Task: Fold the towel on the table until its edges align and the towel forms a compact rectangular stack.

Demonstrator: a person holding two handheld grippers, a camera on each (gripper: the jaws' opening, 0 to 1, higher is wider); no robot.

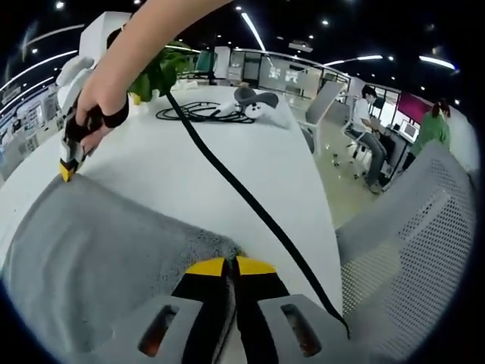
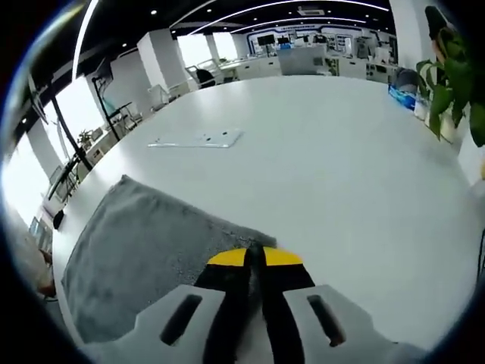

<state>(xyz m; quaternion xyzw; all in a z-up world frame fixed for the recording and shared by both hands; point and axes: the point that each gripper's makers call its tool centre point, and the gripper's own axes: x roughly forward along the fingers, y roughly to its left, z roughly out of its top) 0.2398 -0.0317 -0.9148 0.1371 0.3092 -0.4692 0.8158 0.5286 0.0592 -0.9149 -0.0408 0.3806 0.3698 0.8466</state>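
A grey towel (image 1: 98, 250) lies flat on the white table (image 1: 189, 167). In the left gripper view, my left gripper (image 1: 231, 265) is shut, its yellow tips pinching the towel's near corner. Across the towel, a hand holds my right gripper (image 1: 68, 168), whose yellow tip rests on the far corner. In the right gripper view, the towel (image 2: 140, 250) spreads to the lower left, and my right gripper (image 2: 255, 258) is shut on its corner, jaws pressed together.
A black cable (image 1: 242, 193) runs across the table past the towel's right side, from a coil (image 1: 201, 112) near a green plant (image 1: 155, 72). A white mesh chair (image 1: 409, 250) stands beside the table edge. A flat white sheet (image 2: 198, 139) lies farther out, with a plant (image 2: 447, 76) at the right.
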